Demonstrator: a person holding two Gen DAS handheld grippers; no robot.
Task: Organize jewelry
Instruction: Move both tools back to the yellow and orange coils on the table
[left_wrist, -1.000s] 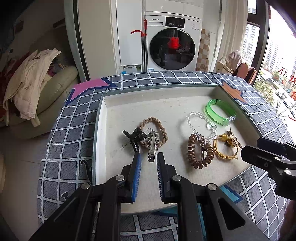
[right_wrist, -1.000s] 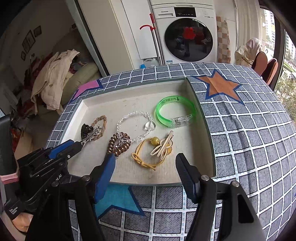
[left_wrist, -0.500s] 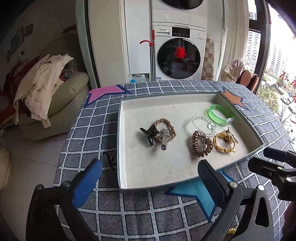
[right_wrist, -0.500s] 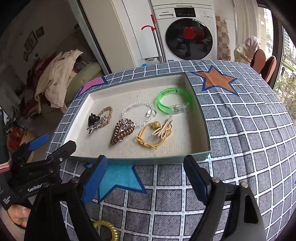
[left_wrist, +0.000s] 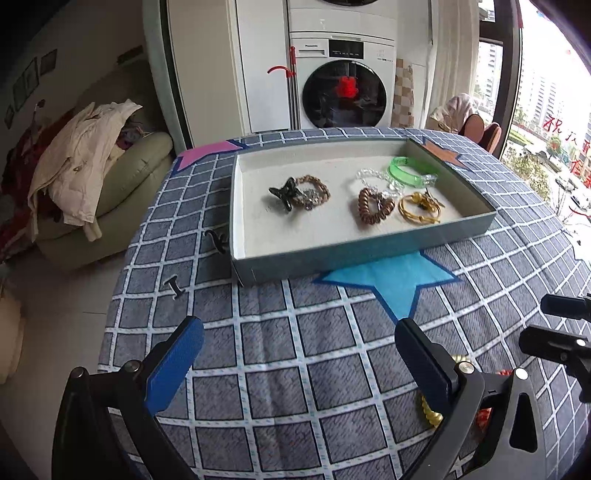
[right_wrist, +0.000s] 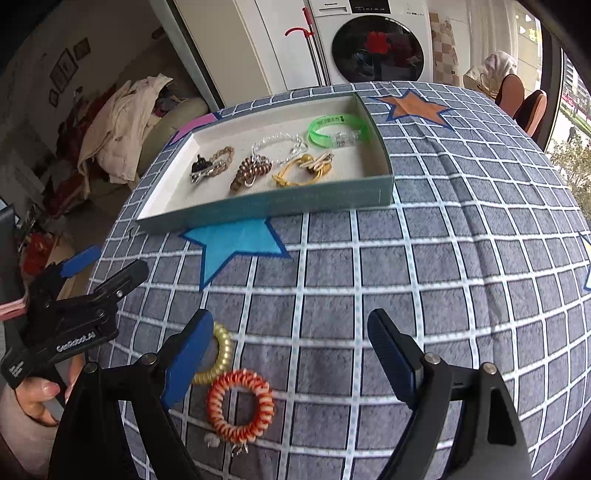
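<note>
Both the left gripper (left_wrist: 295, 363) and right gripper (right_wrist: 290, 358) are wide open and empty; an orange hair tie (right_wrist: 240, 406) sits at 7 o'clock between the right one's fingers.

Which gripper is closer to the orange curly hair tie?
Right. The right gripper hangs just above the orange hair tie, which lies by its left finger. The left gripper is off to the side.

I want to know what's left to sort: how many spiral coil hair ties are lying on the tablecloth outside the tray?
2: an orange-and-white coil tie and a yellow coil tie touching it, both near the right gripper. More may be hidden.
</note>
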